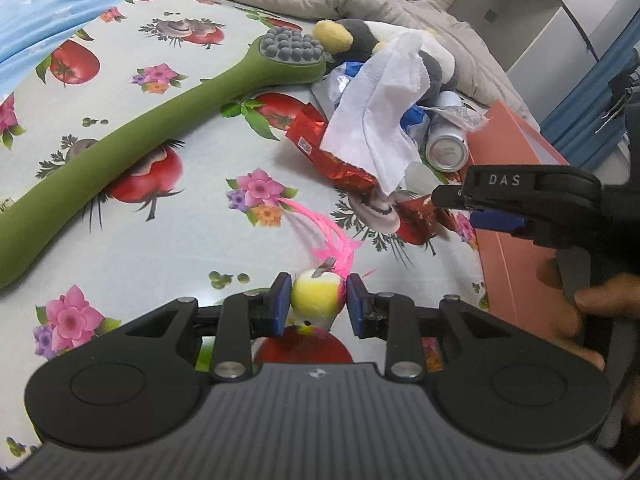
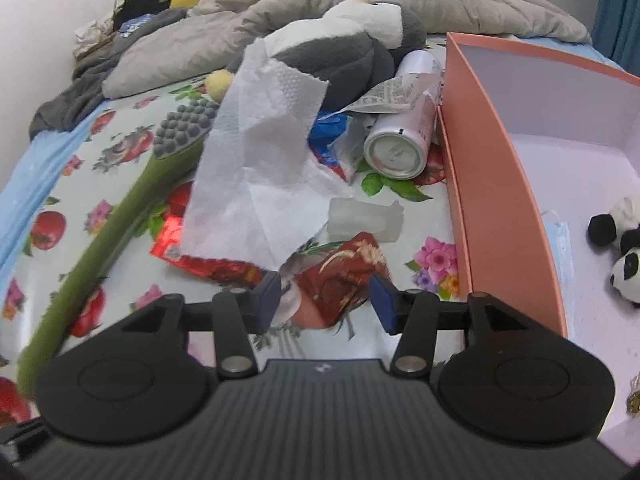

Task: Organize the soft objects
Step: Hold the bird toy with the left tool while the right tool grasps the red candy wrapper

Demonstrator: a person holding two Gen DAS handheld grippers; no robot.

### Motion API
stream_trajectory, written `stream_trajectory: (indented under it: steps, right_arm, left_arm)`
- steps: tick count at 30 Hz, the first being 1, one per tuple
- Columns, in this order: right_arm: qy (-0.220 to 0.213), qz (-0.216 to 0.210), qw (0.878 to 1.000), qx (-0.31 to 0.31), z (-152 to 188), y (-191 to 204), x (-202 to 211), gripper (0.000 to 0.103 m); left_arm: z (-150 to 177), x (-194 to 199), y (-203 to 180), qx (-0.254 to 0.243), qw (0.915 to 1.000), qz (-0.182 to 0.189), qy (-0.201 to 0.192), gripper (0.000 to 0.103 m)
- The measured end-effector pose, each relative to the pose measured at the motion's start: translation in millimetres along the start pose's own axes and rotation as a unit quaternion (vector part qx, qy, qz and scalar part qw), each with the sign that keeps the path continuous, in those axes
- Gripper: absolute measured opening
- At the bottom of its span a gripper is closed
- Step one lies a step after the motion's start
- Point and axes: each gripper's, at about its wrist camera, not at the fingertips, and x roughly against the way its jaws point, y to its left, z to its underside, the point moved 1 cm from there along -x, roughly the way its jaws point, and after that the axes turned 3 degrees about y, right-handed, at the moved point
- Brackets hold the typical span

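Blue-padded left tongs [image 1: 318, 306], angled down, clamp a yellow plush toy [image 1: 317, 300]; right tongs [image 2: 325, 300] gape empty over a red wrapper [image 2: 340, 280].

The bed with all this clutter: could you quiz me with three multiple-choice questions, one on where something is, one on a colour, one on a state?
1. Where is the panda toy?
A. inside the pink box
B. on the grey blanket
C. under the tissue

2. What colour is the long massager's handle?
A. red
B. green
C. white

3. What is the left hand-held gripper doing?
A. gaping, empty
B. gripping a can
C. gripping a yellow ball toy with pink feathers

Answers: 1 A, it lies on the box floor. 2 B, green along its length. 3 C, both blue pads press the ball.
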Motion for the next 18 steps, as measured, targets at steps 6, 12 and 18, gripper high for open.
stream_trajectory:
  steps: [6, 12, 18]
  right_arm:
    - [-0.004, 0.034, 0.999, 0.004, -7, -3, -20, 0.052]
    - [0.007, 0.045, 0.999, 0.018, -5, -1, -43, 0.052]
    - [0.030, 0.027, 0.999, 0.016, -8, -3, -47, 0.050]
  left_arm:
    - [-1, -5, 10, 0.010, 0.9999, -0.001, 0.005, 0.034]
    - [0, -6, 15, 0.017, 0.9998, -0.001, 0.005, 0.034]
    - [-1, 0, 13, 0.009, 1.0000, 0.003, 0.001, 0.034]
